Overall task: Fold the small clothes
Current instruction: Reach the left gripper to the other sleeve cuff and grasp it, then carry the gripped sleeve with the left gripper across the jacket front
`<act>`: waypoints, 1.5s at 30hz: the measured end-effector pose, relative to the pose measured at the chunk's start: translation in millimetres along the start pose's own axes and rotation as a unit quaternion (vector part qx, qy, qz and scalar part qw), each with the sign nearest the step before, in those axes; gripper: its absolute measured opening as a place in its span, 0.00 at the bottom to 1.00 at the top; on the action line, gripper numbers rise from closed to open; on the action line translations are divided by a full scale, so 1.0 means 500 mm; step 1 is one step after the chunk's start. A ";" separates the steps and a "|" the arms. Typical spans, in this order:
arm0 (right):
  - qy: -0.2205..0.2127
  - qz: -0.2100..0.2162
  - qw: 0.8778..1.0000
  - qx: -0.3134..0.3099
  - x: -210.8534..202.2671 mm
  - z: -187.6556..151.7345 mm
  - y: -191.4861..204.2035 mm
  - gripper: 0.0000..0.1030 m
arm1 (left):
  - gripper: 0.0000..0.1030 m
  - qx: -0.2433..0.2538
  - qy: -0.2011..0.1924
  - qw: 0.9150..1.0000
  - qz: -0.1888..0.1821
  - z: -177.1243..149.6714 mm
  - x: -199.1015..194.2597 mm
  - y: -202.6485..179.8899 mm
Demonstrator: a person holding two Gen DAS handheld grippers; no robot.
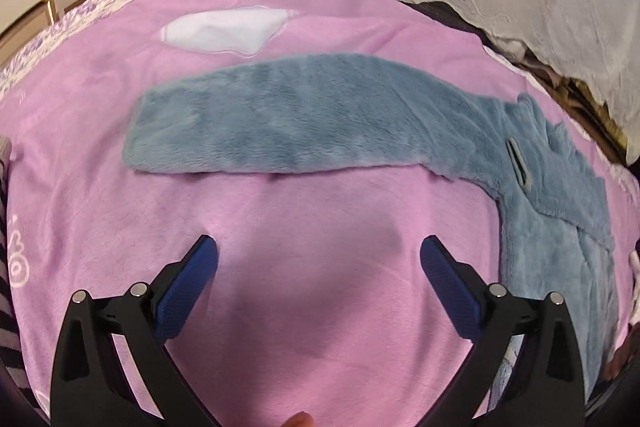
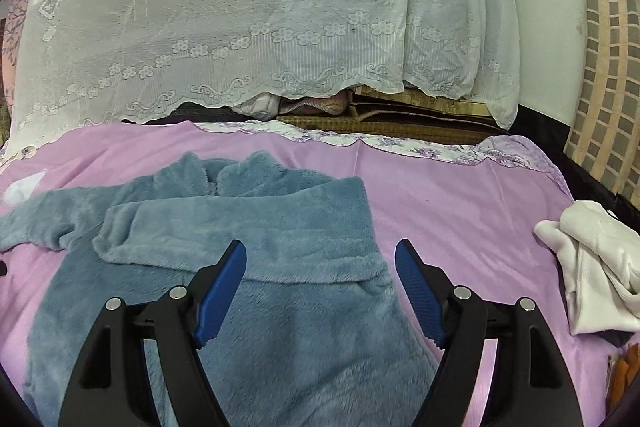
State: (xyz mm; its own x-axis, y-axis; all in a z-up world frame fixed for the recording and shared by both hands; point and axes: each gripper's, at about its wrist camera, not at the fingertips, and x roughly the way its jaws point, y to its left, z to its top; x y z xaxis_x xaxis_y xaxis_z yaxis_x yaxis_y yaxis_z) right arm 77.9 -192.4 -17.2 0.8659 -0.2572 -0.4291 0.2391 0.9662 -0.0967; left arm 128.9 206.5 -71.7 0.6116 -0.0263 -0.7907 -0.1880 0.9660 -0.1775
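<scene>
In the left wrist view, across the middle of the frame, a sleeve of the blue fleece top [image 1: 280, 123] lies flat on the pink sheet [image 1: 320, 219], with a white cloth [image 1: 220, 33] above it. The left gripper [image 1: 319, 249] stands at the bottom, jaws apart over bare sheet, nothing between them.

In the right wrist view, the blue fleece top [image 2: 256, 227] fills the lower left, one sleeve folded across its body. The right gripper [image 2: 320, 253] hangs above it, jaws wide apart and empty. A white garment [image 2: 592, 267] lies at the right edge.
</scene>
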 end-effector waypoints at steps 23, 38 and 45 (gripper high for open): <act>-0.011 0.034 0.999 0.012 -0.103 -0.039 -0.015 0.76 | 0.96 -0.237 -0.009 0.956 -0.170 0.031 0.017 0.192; -0.005 0.052 0.999 0.014 -0.107 -0.045 -0.010 0.76 | 0.71 -0.276 -0.013 0.949 -0.155 0.095 0.088 0.184; 0.012 0.053 0.998 0.023 -0.086 -0.053 -0.018 0.76 | 0.17 -0.283 -0.017 0.950 -0.133 0.083 0.088 0.227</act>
State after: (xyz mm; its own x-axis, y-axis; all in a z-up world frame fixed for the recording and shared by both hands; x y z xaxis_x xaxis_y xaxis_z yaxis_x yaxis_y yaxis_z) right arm 27.1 -189.6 -21.5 0.8765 -0.1520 -0.4569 0.1671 0.9859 -0.0074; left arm 166.1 325.6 -102.3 0.7186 -0.2328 -0.6552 -0.4000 0.6324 -0.6634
